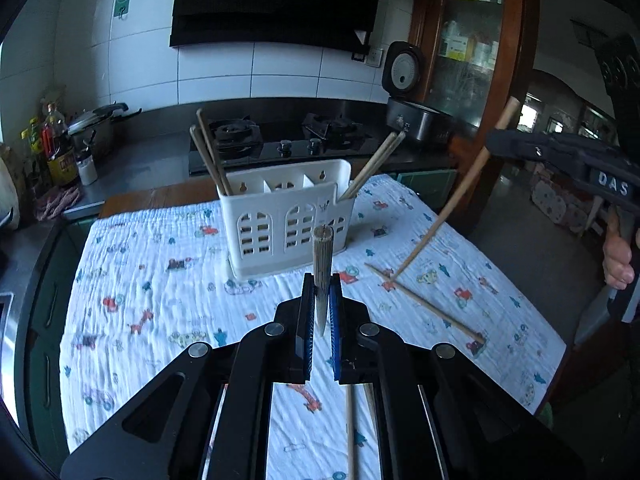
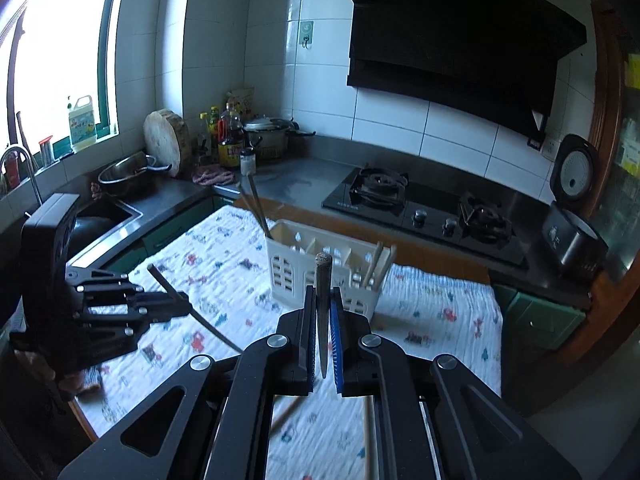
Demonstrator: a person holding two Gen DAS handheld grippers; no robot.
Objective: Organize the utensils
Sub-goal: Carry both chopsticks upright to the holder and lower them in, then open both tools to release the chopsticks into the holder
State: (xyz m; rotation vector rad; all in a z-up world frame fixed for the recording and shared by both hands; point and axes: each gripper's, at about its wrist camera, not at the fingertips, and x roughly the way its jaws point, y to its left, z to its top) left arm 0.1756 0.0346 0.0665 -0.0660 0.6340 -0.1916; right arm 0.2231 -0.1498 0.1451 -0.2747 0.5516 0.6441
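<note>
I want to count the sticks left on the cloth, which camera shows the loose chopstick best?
The left wrist view: the loose chopstick lies in full on the cloth, right of the white caddy. In the right wrist view it cannot be picked out for sure.

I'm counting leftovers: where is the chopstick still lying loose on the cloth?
In the left wrist view, the loose chopstick lies flat on the cloth, right of the white holder.

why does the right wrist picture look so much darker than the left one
Right wrist view: the window is blown out white, so the left tongs and their chopstick go to silhouette. Left wrist view: no window in frame, even light, the tablecloth print stays sharp; both views bend straight lines at the edges.
</note>
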